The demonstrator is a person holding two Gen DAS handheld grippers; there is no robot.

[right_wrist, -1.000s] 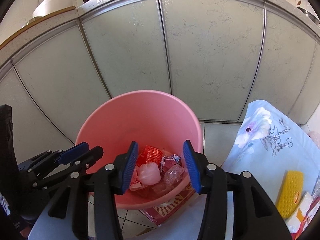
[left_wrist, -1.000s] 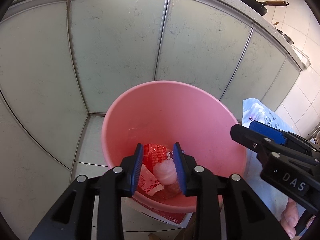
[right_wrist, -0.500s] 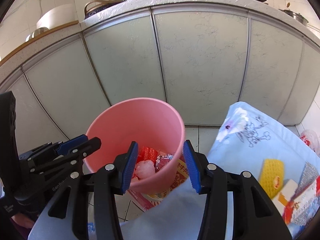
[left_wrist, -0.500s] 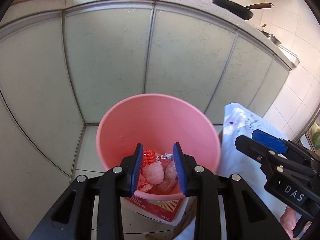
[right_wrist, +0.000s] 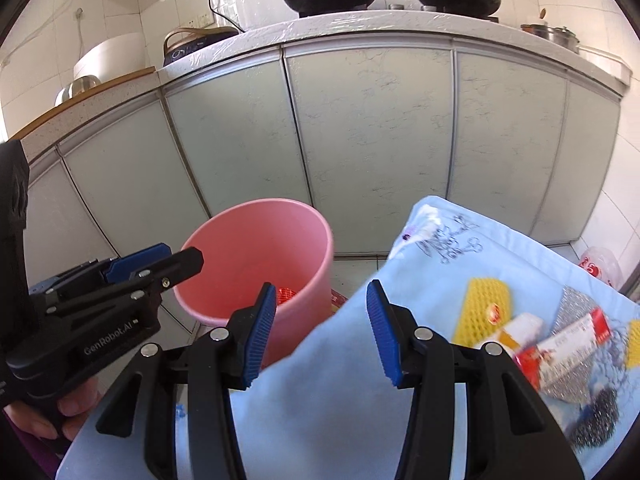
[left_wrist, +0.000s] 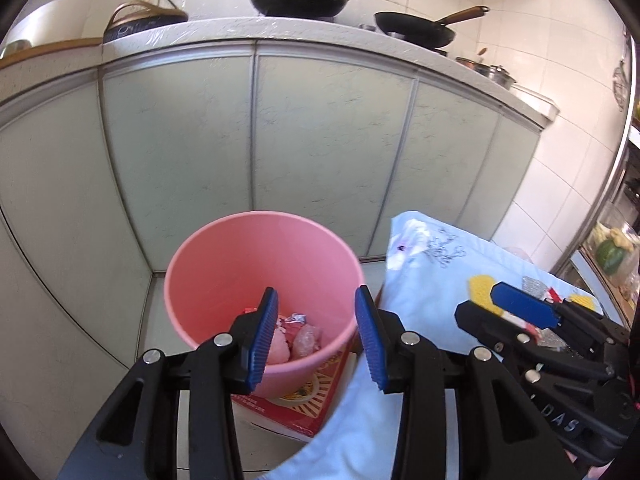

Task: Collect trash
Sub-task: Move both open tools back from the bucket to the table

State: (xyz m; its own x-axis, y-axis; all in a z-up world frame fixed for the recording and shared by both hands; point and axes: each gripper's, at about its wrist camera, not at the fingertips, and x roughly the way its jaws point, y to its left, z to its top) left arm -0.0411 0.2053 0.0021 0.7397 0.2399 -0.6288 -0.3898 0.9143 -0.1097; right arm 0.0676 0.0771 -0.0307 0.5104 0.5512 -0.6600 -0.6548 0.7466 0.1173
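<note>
Both claws have pulled back and up from the pink bucket [left_wrist: 224, 264], so the stove top with its two black pans [left_wrist: 298, 0] now shows above the pale cupboard doors [left_wrist: 320, 140]. At the left, the bucket stands on the floor with crumpled wrappers [left_wrist: 294, 334] in its bottom. The left claw [left_wrist: 316, 336] hangs over the bucket's near rim, its jaws opening with nothing between them. To the right, the right claw [right_wrist: 322, 334] is wide and empty above the blue-cloth table [right_wrist: 500, 248], where a yellow foam net [right_wrist: 482, 308], a red-and-white packet [right_wrist: 560, 344] and a steel scourer [right_wrist: 592, 416] lie.
</note>
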